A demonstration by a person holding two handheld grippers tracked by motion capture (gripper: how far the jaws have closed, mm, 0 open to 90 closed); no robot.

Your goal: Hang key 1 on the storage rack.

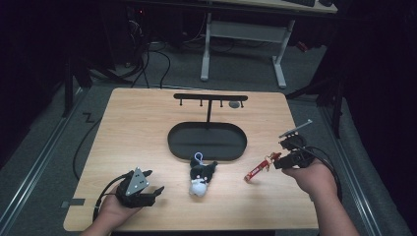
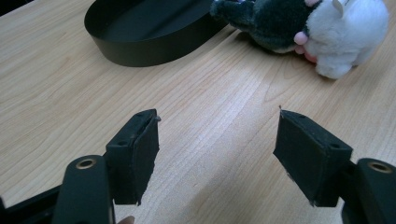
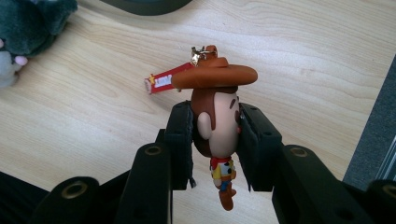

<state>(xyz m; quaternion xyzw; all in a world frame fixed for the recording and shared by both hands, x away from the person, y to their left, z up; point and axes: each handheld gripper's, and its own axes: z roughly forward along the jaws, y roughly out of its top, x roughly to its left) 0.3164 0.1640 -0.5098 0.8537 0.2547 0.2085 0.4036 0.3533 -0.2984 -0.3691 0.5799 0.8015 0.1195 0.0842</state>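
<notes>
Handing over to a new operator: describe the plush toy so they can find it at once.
Start at the black oval tray in the middle of the wooden table. The plush toy lies just in front of it on the person's side, touching its rim. It is soft, dark grey and white with a pale loop, unlike the small hard cowboy figure clamped in the right gripper.

My left hand-held gripper (image 1: 153,191) sits low at the surface's (image 1: 137,123) near-left corner, jaws spread wide with bare wood between them, pointing toward the middle. My left hand (image 1: 115,209) wraps it from behind, forearm coming over the near edge. My right hand-held gripper (image 1: 273,160) hovers by the right edge, jaws clamped on a small figure's (image 3: 218,123) head. My right hand (image 1: 312,177) grips it, forearm angling in from the near-right corner.
</notes>
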